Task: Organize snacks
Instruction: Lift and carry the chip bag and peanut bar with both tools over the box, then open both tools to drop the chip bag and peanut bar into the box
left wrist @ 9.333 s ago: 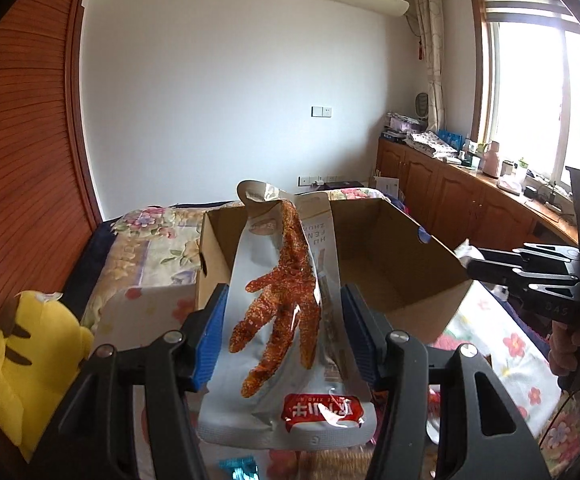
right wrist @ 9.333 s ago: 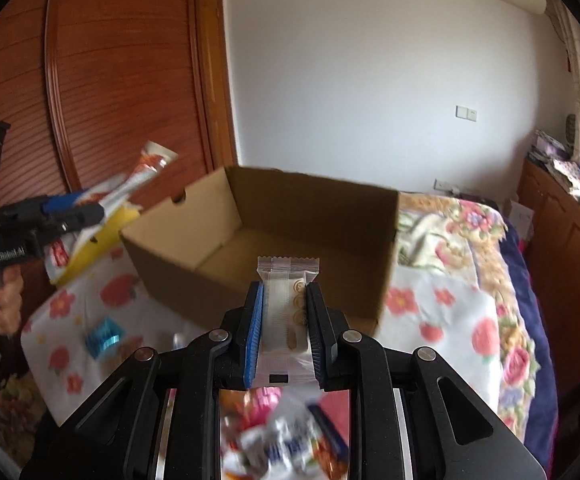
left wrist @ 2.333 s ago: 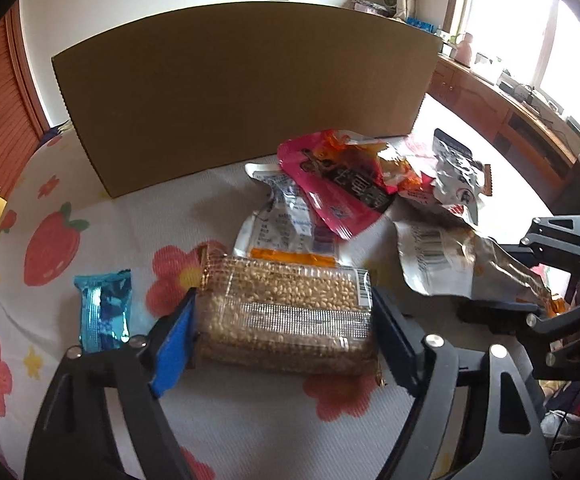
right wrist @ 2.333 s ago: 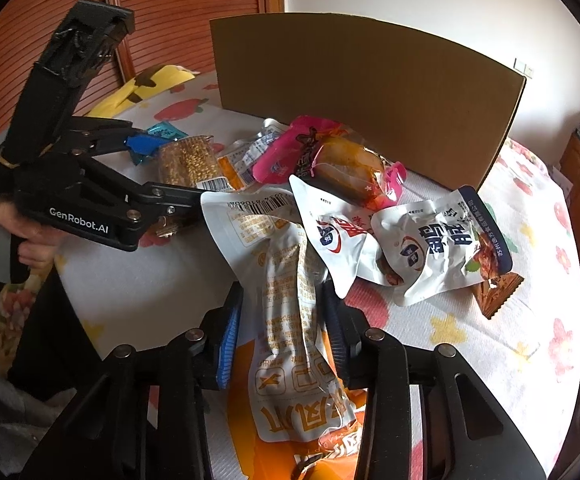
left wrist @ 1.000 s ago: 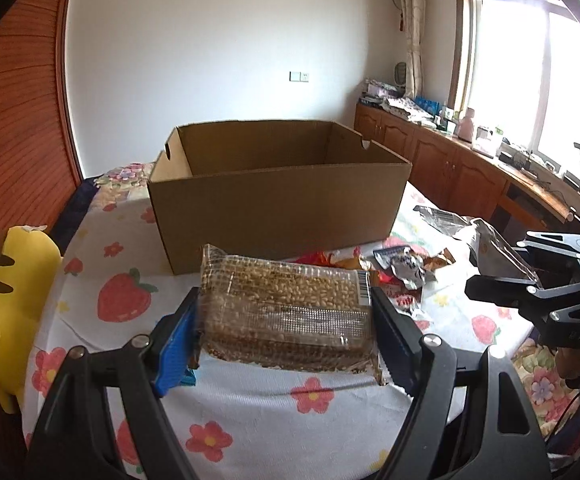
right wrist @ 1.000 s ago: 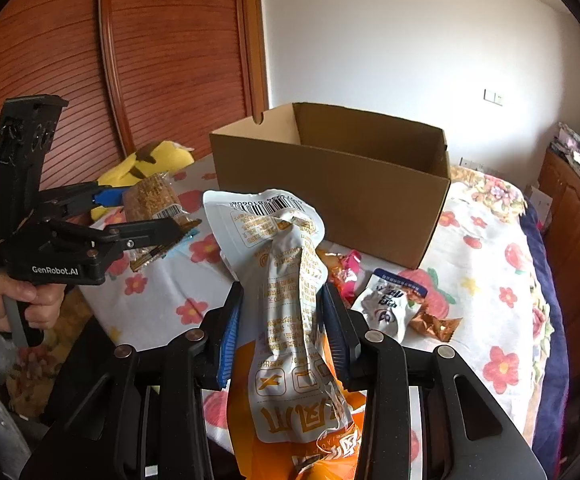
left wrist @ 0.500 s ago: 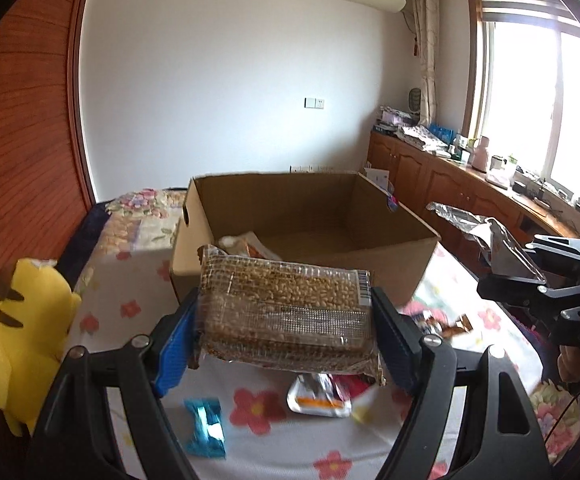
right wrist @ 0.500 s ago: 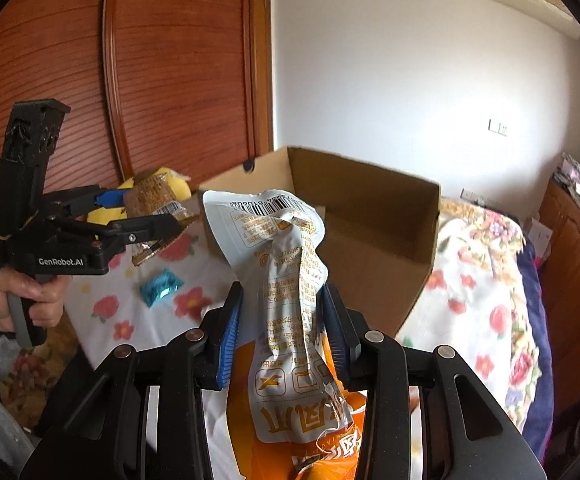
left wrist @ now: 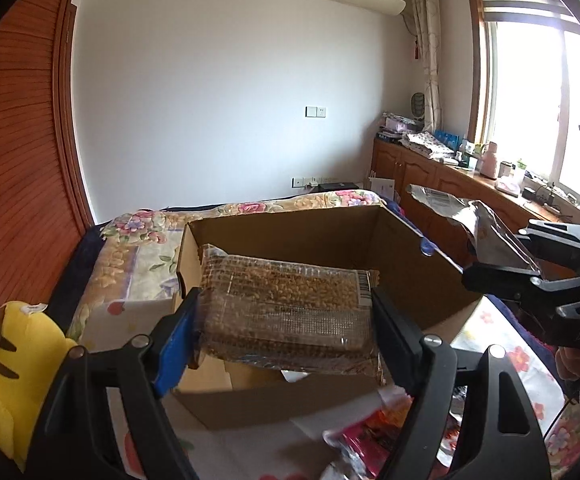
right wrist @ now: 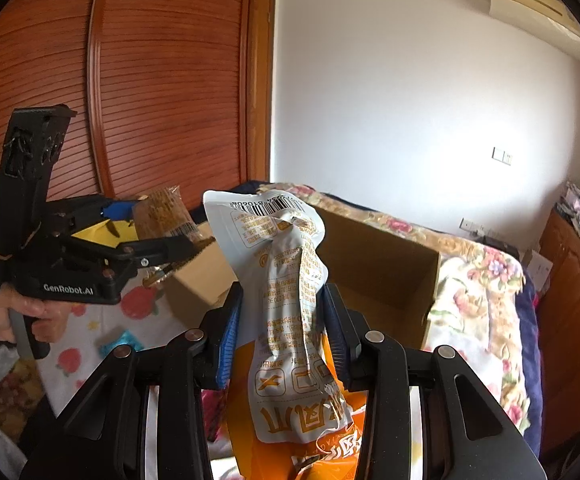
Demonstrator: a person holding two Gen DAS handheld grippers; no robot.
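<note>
My left gripper (left wrist: 283,316) is shut on a clear pack of brown grain bars (left wrist: 285,312), held flat above the near edge of the open cardboard box (left wrist: 442,280). My right gripper (right wrist: 281,320) is shut on a crumpled grey-and-orange snack bag (right wrist: 285,280), raised in front of the same cardboard box (right wrist: 378,272). In the right wrist view the left gripper (right wrist: 169,236) shows at the left with the grain bar pack (right wrist: 161,212), gripped by a hand (right wrist: 5,312). The right gripper (left wrist: 502,256) with its bag (left wrist: 466,216) appears at the right of the left wrist view.
A yellow plush toy (left wrist: 5,364) lies at the left. A pink snack packet (left wrist: 366,436) and a blue wrapper (right wrist: 121,340) lie on the flowered tablecloth (right wrist: 89,328) before the box. Behind the box is a flowered bed (right wrist: 478,268); wooden cabinets (left wrist: 430,184) run under the window.
Both grippers have risen and come closer to the box with their snacks still held; the box's inside now fills the middle of the left wrist view.
</note>
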